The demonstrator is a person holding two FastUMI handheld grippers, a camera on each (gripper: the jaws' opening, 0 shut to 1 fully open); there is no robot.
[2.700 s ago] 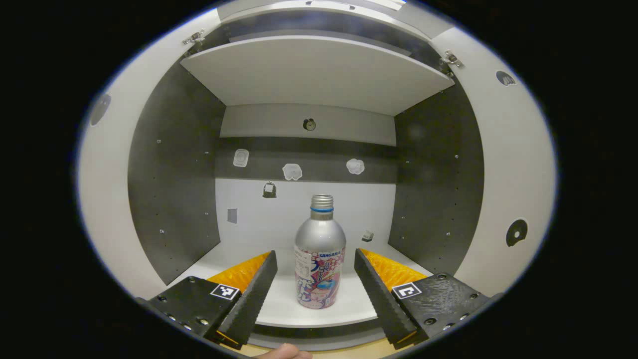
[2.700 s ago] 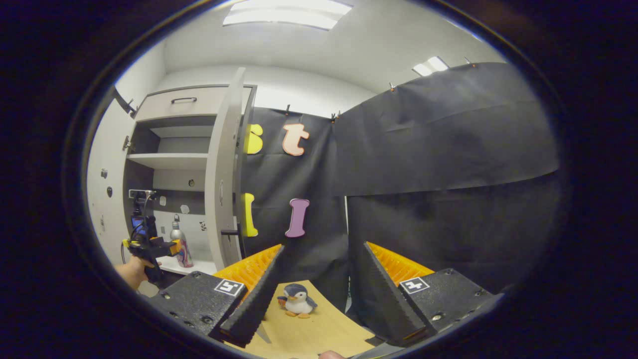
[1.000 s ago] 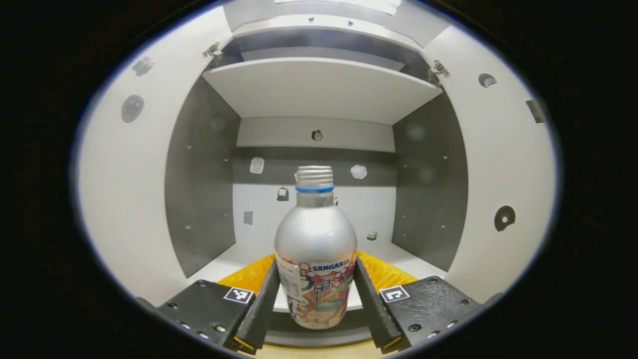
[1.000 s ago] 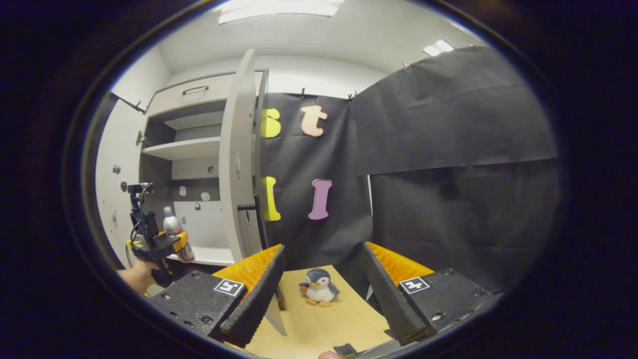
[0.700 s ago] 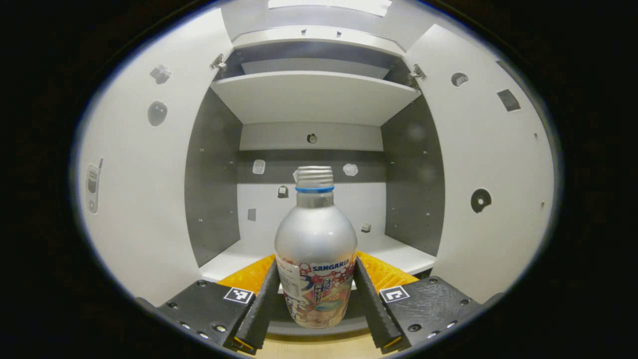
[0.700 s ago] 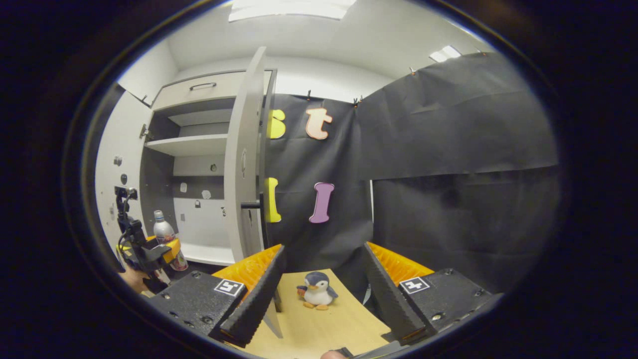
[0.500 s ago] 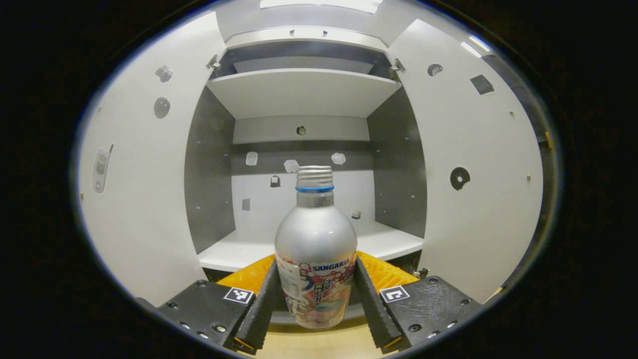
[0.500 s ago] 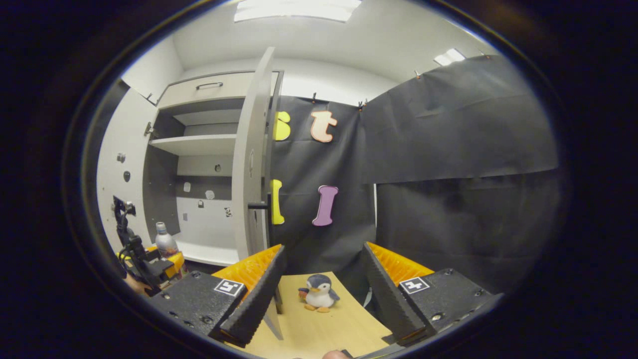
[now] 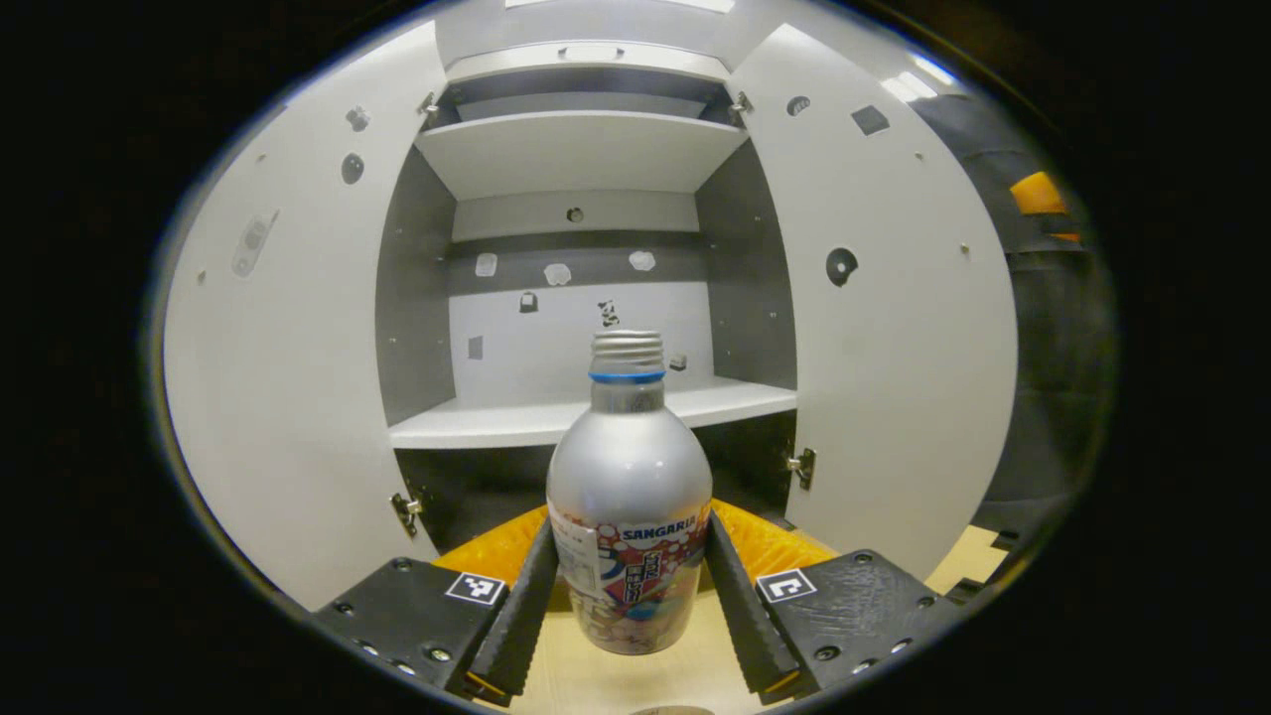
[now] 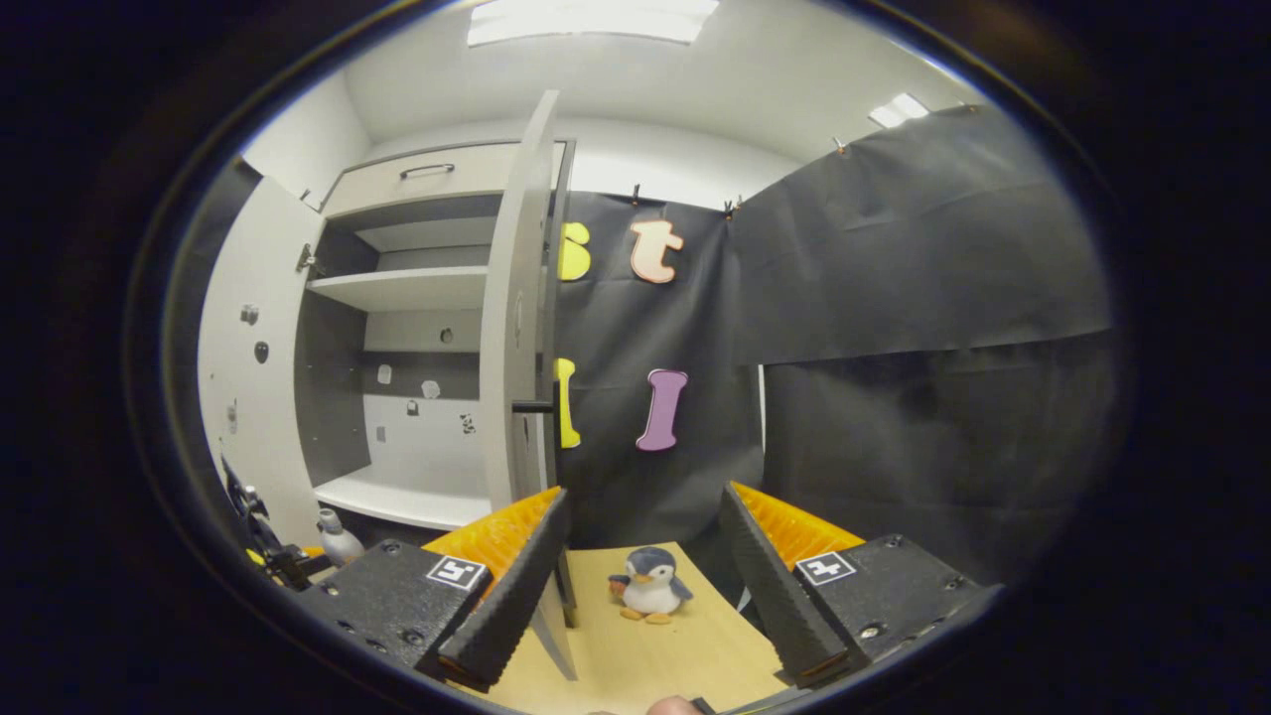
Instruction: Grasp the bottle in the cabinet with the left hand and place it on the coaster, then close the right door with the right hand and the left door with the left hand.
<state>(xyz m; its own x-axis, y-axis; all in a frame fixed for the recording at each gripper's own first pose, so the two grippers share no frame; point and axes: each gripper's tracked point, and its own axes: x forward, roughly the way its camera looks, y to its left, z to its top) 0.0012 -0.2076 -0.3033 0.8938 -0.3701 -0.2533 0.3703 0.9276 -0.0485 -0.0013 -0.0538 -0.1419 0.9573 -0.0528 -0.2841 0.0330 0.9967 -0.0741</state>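
A silver bottle point(image 9: 630, 477) with a screw cap and a colourful label stands upright between my left gripper's point(image 9: 627, 519) fingers, which press on its lower sides. It hangs in front of the open cabinet, out past the lower shelf point(image 9: 556, 422) and above the wooden table point(image 9: 635, 680). The left door point(image 9: 288, 397) and right door point(image 9: 884, 348) stand wide open. In the right gripper view the bottle's top point(image 10: 338, 536) and the left gripper point(image 10: 283, 566) show low at the left. My right gripper point(image 10: 643, 492) is open over the table, holding nothing, beside the right door's edge point(image 10: 516, 338).
A small penguin toy point(image 10: 650, 584) stands on the table point(image 10: 645, 655) ahead of my right gripper. The cabinet has an upper shelf point(image 9: 581, 149) and a drawer with a handle point(image 10: 427, 171) on top. Small stickers dot the cabinet's back wall and doors.
My left gripper shut on the bottle, drew it out of the cabinet and lowered it toward the table. The right gripper stayed open and shifted only slightly.
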